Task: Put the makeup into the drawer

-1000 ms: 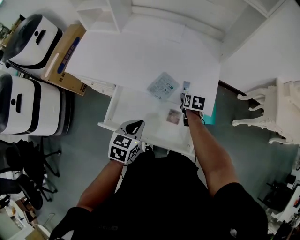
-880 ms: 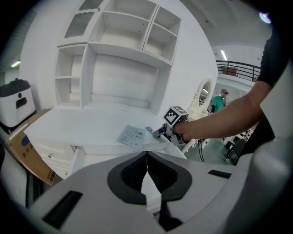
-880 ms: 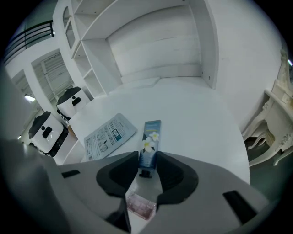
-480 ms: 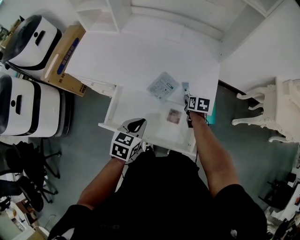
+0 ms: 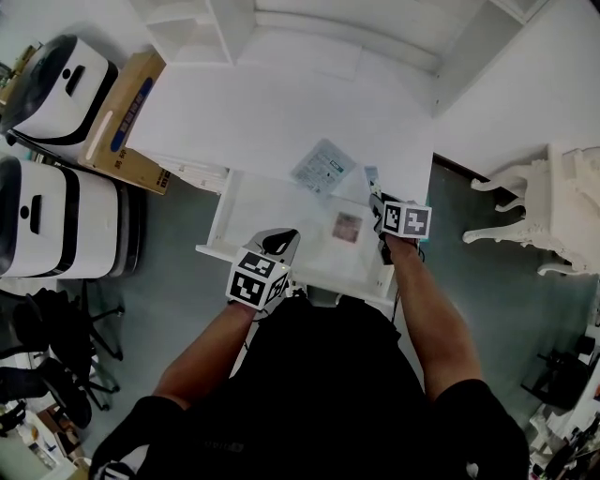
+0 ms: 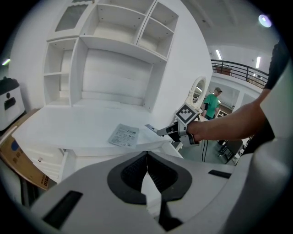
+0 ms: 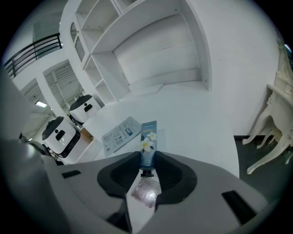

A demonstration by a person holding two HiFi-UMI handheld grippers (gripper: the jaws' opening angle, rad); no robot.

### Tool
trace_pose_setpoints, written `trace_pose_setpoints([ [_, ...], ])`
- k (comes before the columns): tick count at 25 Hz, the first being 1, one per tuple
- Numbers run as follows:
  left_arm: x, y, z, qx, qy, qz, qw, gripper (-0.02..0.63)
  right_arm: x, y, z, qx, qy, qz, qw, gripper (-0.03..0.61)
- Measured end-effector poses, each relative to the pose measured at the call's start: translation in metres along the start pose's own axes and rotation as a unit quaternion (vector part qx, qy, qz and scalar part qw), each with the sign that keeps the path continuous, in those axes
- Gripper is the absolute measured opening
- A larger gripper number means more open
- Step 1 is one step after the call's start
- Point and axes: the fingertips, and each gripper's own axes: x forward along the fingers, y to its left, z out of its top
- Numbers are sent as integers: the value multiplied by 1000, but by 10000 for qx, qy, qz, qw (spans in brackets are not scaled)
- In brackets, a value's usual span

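A blue hand-cream tube (image 7: 148, 141) with a white flower print is between the pads of my right gripper (image 7: 146, 169), whose jaws have just been closing and now grip it near its cap. In the head view that right gripper (image 5: 378, 199) hangs over the desk's front right corner, with the tube (image 5: 372, 175) pointing away. The white drawer (image 5: 281, 267) stands pulled out below; a pink square compact (image 5: 348, 226) lies in it. My left gripper (image 5: 279, 240) sits at the drawer's front rim, its pads (image 6: 137, 171) together and empty.
A printed sachet (image 5: 323, 167) lies on the white desk top (image 5: 244, 103). Two white appliances (image 5: 56, 216) and a cardboard box (image 5: 122, 103) stand on the left. A white ornate stool (image 5: 553, 216) is at the right. Open shelves (image 5: 206, 28) rise behind the desk.
My right gripper has closed on the blue tube and drawn back and up a little from the desk top with it. The left gripper has hardly moved.
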Motion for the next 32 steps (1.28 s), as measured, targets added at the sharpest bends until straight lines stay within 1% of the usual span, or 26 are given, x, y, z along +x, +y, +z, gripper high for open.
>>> trace_pose_setpoints([
  [4,7,-2,-2,8,85,-82,9999,11,-16,10,-17,-312,52,193,9993,123],
  [8,12,-8,0,73,118,-164,9998,11,-31,22,-40,-901,167,394,9950,123],
  [11,17,-13,-2,112,153,-224,9996,11,-39,32,-63,-1425,332,519,9879,123],
  [14,20,-16,-4,138,205,-256,9994,11,-39,43,-91,-2024,637,682,9748,123],
  [17,20,-20,-4,170,227,-283,9992,11,-32,52,-124,-2611,1096,897,9549,123],
  [20,18,-22,-6,204,251,-281,9991,11,-20,54,-157,-3134,1591,1057,9302,123],
  [24,14,-18,-9,177,293,-212,9992,11,0,57,-190,-3926,2097,1269,8865,123],
  [28,10,-17,-11,122,289,-143,9994,11,13,63,-209,-4549,2355,1402,8473,123],
  [30,8,-16,-12,93,287,-109,9995,11,19,64,-214,-4759,2435,1420,8331,123],
  [32,6,-15,-13,66,288,-66,9995,11,25,60,-219,-4857,2539,1365,8252,123],
])
